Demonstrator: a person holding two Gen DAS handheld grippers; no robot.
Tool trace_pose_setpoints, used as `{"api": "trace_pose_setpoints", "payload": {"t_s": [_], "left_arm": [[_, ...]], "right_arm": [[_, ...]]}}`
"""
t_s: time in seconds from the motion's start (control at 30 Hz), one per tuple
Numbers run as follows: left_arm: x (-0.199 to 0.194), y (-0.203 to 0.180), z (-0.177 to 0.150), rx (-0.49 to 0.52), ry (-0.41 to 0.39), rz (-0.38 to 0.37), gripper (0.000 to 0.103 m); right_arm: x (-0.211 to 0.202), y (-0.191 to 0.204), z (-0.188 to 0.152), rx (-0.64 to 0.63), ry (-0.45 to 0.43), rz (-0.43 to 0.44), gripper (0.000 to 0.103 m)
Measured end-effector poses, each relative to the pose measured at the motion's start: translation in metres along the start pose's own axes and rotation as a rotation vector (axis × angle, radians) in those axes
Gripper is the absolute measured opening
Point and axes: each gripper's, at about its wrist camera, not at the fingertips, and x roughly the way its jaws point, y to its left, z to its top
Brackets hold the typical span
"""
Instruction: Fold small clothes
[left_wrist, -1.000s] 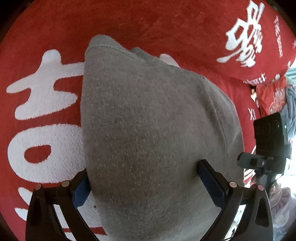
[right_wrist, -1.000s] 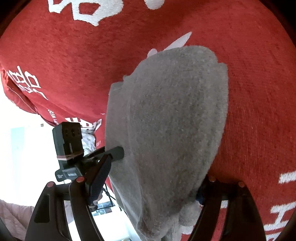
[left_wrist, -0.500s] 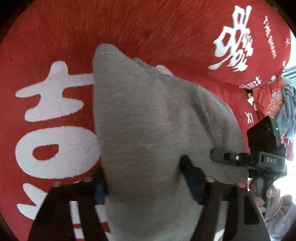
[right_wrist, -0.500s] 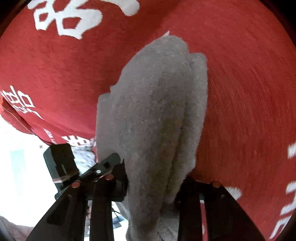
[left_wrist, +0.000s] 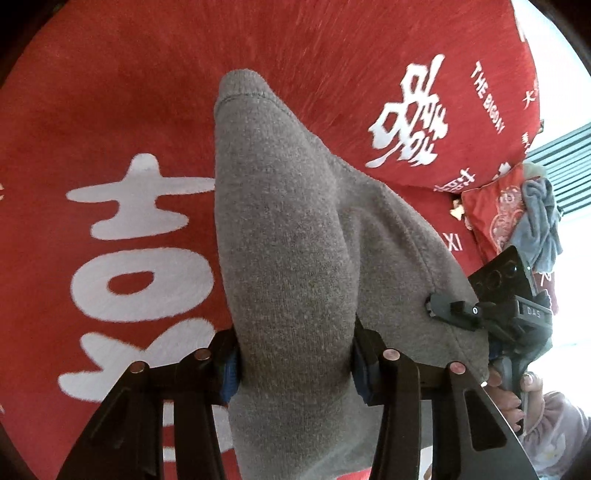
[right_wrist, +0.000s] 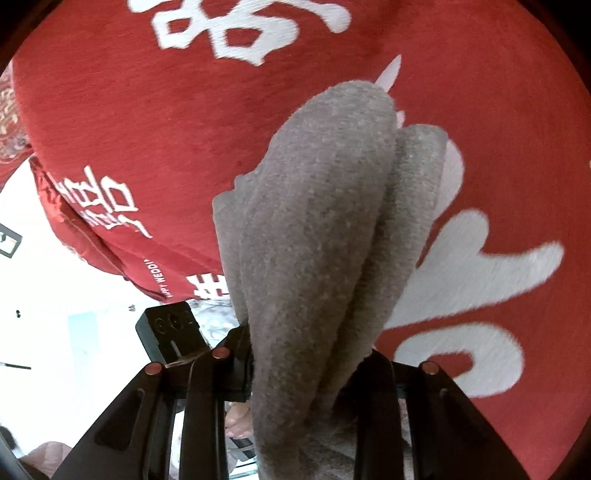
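Observation:
A small grey knitted garment hangs bunched in a long fold over a red blanket with big white characters. My left gripper has the near end of the fold between its blue pads; its jaws are closing and the pads press into the cloth. In the right wrist view the same grey garment is pinched into ridges by my right gripper, which is shut on it. Each gripper shows in the other's view: the right gripper at the garment's right corner, the left gripper at its left.
The red blanket fills most of both views. A red patterned cushion with a blue-grey cloth on it lies at the far right. A person's hand holds the right gripper's handle. The bright floor lies past the blanket's edge.
Both grippers went from wide apart around the flat grey garment to pinched on it. The garment has bunched into a narrow fold and risen off the blanket.

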Motion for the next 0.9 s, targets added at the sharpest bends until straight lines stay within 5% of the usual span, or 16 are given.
{"api": "trace_pose_setpoints", "payload": {"t_s": [0.27, 0.57, 0.9], "left_arm": [[-0.055, 0.024, -0.031, -0.024, -0.029, 0.007, 0.049], [-0.074, 0.063, -0.074, -0.097, -0.027, 0.048, 0.049], [-0.036, 0.107, -0.11, -0.171, 0.049, 0.13, 0.051]], "right_arm": [[0.014, 0.025, -0.032, -0.051, 0.046, 0.009, 0.032], [0.057, 0.031, -0.072, -0.083, 0.138, -0.011, 0.032], [0.116, 0.01, -0.079, -0.113, 0.209, -0.235, 0.035]]}}
